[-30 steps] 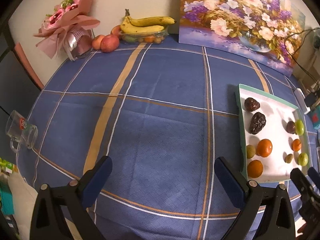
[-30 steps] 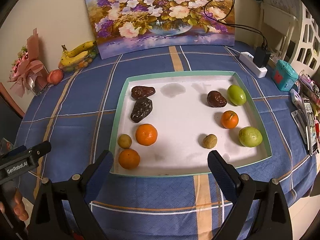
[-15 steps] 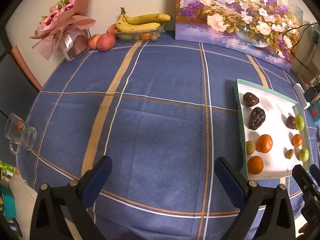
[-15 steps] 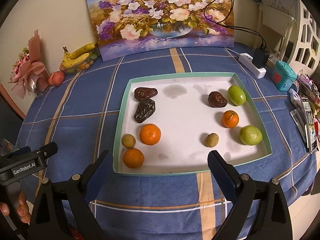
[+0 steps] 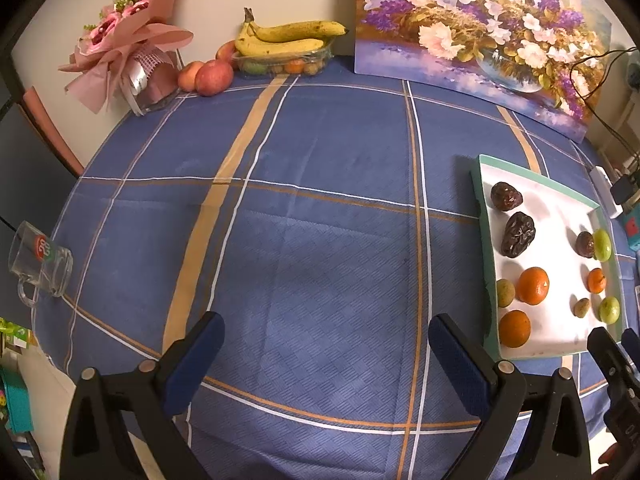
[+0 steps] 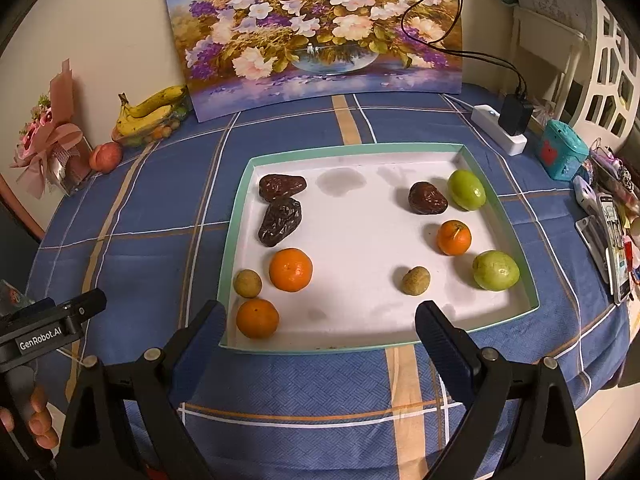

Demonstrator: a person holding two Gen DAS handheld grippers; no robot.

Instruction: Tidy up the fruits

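1. The left gripper (image 5: 326, 354) is wide open and holds nothing. It hangs over the bare blue cloth (image 5: 320, 200), left of the tray (image 5: 486, 264).
2. In the right view, the left gripper's black body (image 6: 48, 330) shows at the far left, with fingers of a hand (image 6: 38, 416) on its handle.
3. The right gripper (image 6: 320, 334) is wide open too, and holds nothing. It sits just in front of the tray's near edge (image 6: 320, 350).
4. The fruits lie apart in the white tray. On its left side are two dark dates (image 6: 280, 204), a big orange (image 6: 291, 269), a small tan fruit (image 6: 247, 283) and another orange (image 6: 257, 318) near the front corner.
5. On its right side are a brown date (image 6: 427, 198), a green fruit (image 6: 466, 190), a small orange (image 6: 453, 237), a tan fruit (image 6: 416, 280) and a second green fruit (image 6: 496, 270).
6. Far left on the table there is a glass mug (image 5: 38, 260) on its side at the edge.
7. At the back by the wall are pink flowers (image 5: 128, 44), apples (image 5: 208, 76), and bananas (image 5: 288, 38) on a clear box of small fruit.
8. A flower painting (image 6: 320, 28) leans on the wall.
9. On the right are a white power strip (image 6: 498, 130), a teal box (image 6: 562, 154) and some small things I cannot make out.
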